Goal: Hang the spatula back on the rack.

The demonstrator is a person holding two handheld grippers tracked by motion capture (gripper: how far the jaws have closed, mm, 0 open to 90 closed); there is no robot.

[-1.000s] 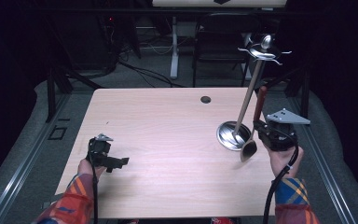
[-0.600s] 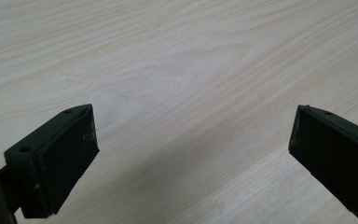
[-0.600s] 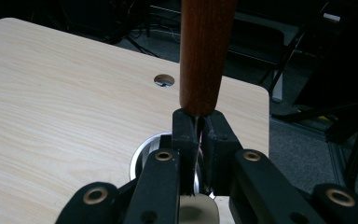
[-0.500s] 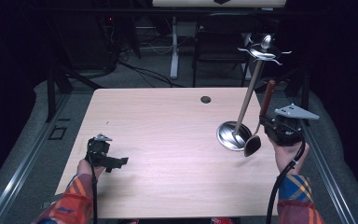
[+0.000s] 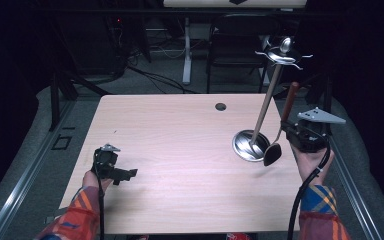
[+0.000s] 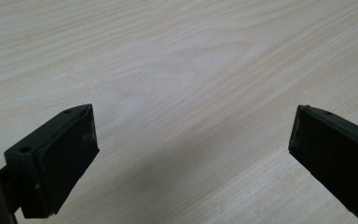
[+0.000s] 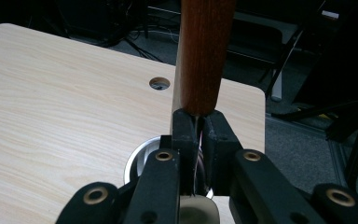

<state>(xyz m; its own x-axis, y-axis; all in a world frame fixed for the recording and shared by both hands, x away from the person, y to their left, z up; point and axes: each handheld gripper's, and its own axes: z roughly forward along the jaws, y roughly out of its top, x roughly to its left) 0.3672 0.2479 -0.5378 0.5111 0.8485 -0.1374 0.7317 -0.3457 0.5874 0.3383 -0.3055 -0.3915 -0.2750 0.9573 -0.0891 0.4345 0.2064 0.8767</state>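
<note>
Orange-and-blue plaid sleeves [image 5: 77,217] frame the pale wood table [image 5: 180,150], a black left gripper [image 6: 193,154] with broad matte pads near one edge, a black right gripper [image 7: 198,140] with brass-ringed rivets, grey three-cornered plate and trailing black cable near the other.

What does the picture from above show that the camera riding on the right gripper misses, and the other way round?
From above: the left gripper resting open on the table, the tall metal stand with hooks on top, and the spoon's dark bowl hanging down.
From the right gripper view: the jaws clamped tight on the spoon just under its wooden handle.
Both: the pale wooden table, its round cable hole, the stand's shiny base and the right gripper.
</note>
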